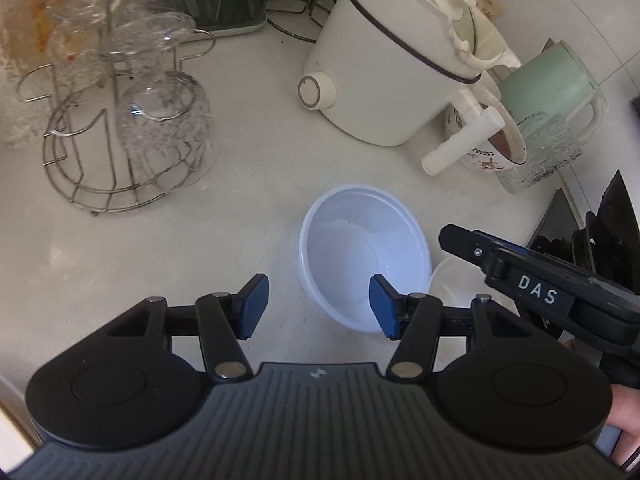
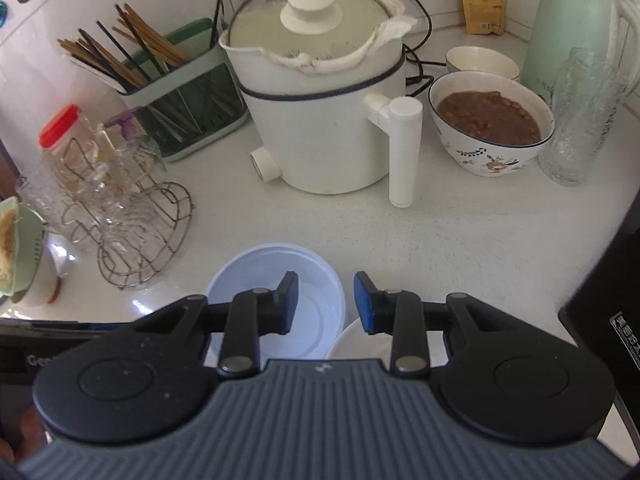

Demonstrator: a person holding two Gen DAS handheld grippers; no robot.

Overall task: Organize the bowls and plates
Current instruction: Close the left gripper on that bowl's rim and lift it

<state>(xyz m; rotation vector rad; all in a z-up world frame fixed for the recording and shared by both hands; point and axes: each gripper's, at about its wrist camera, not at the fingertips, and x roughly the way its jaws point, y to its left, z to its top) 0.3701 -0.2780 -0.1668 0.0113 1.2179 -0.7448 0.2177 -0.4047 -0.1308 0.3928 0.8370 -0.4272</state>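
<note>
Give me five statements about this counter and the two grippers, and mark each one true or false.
1. The pale blue bowl on the counter is empty. True.
2. The left gripper is clamped on the pale blue bowl's rim. False: its jaws stand open, with nothing pressed between the pads.
3. The floral bowl beside the white cooker holds brown food. True.
4. The white cooker has no lid on it. False: a lid with a round white knob covers it.
5. The right gripper is carrying a plate. False: its jaws are open and empty, above the pale blue bowl and a white dish next to it.
</note>
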